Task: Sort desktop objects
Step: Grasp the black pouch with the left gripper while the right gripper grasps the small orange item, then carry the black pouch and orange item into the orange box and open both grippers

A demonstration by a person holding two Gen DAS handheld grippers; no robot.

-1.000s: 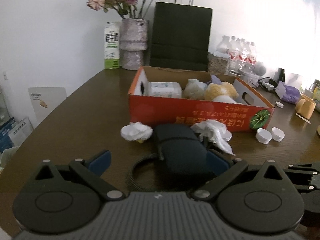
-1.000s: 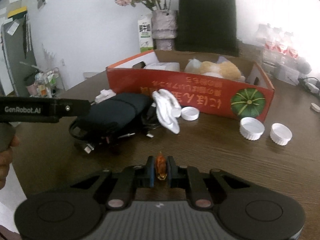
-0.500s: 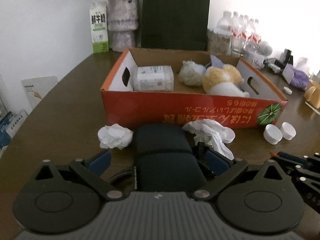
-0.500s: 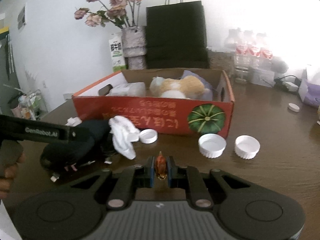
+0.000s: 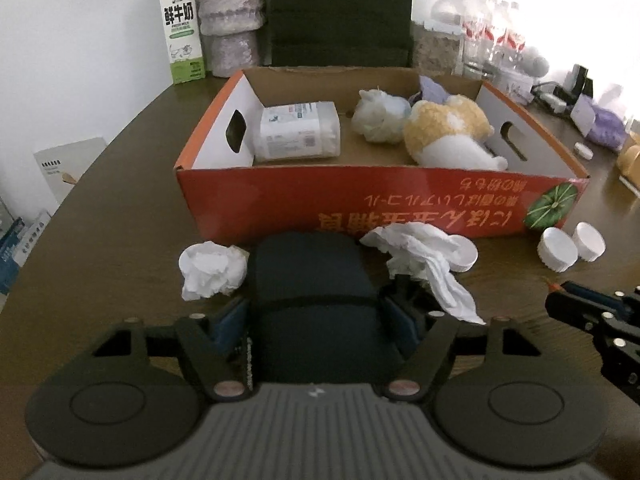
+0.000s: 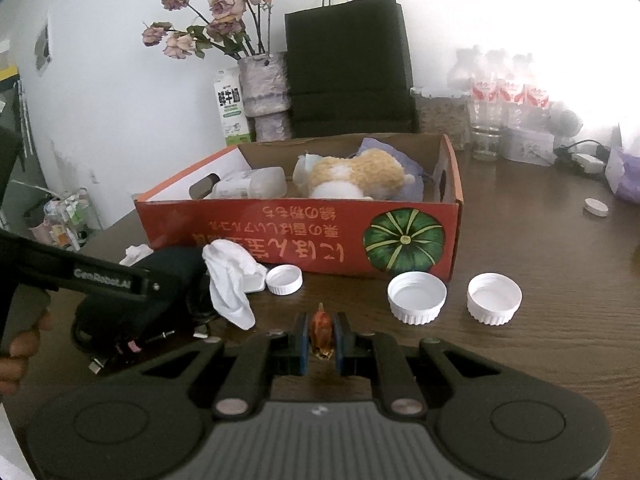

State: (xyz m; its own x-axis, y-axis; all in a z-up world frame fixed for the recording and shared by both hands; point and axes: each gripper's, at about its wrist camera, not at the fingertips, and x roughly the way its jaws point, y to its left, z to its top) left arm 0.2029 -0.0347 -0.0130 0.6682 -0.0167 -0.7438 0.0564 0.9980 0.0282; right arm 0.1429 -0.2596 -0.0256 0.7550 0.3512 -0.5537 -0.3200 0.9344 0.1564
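Note:
A black pouch with cables under it lies on the brown table in front of the red cardboard box. My left gripper straddles the pouch, its jaws closing, and both blue pads rest against the pouch's sides. Crumpled white tissues lie to the pouch's left and right. My right gripper is shut on a small orange-brown object, just above the table near two white caps. The box holds a tissue pack, a white bundle and a plush toy.
A third white cap lies beside the right tissue. Behind the box stand a milk carton, a vase of flowers, a black paper bag and several water bottles. A hand holds the left gripper's handle.
My left gripper came forward over the black pouch and its jaws narrowed onto the pouch's sides. My right gripper shifted sideways toward the white caps, still shut on the orange-brown object.

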